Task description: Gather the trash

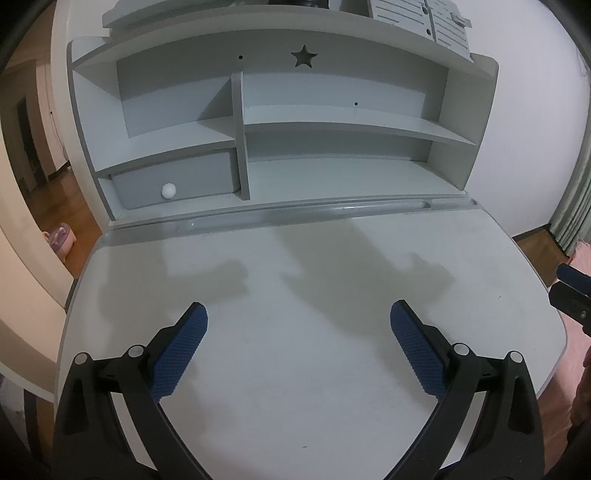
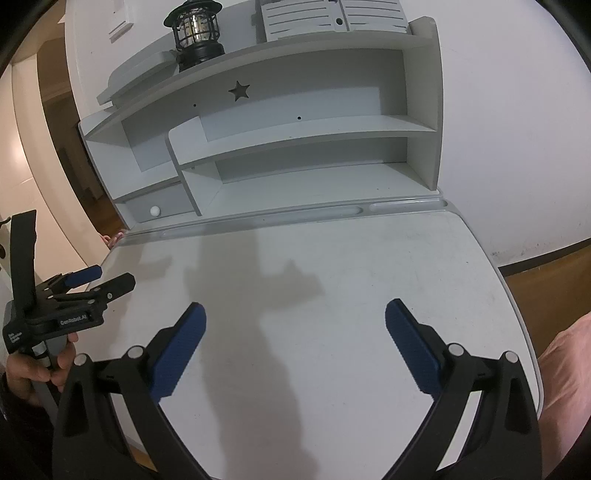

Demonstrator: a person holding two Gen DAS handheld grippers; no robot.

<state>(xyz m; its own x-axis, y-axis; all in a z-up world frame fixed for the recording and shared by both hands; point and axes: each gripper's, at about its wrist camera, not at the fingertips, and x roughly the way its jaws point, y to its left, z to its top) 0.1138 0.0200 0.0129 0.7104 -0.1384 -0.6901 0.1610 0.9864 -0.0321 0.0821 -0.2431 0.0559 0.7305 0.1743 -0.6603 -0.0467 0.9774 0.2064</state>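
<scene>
Grey-white desk (image 1: 295,280) with a shelf hutch (image 1: 273,122) behind it, against a white wall; both grippers hover above the desktop, holding nothing.

Left gripper (image 1: 298,314) has its blue-padded fingers (image 1: 184,350) spread wide over the near half of the desktop, with nothing between them; from the right wrist view it (image 2: 110,280) shows at the desk's left edge, gripped by a hand (image 2: 33,365). Right gripper (image 2: 294,312) is likewise wide apart and holds nothing, and its tip (image 1: 570,291) peeks in past the desk's right edge in the left wrist view. No trash is visible on the desktop or the shelves. A small white knob (image 1: 168,191) sits on the grey drawer (image 1: 173,181) at lower left of the hutch, a star cut-out (image 1: 304,56) marks its back panel, and a black lantern (image 2: 194,33) stands on top.
</scene>
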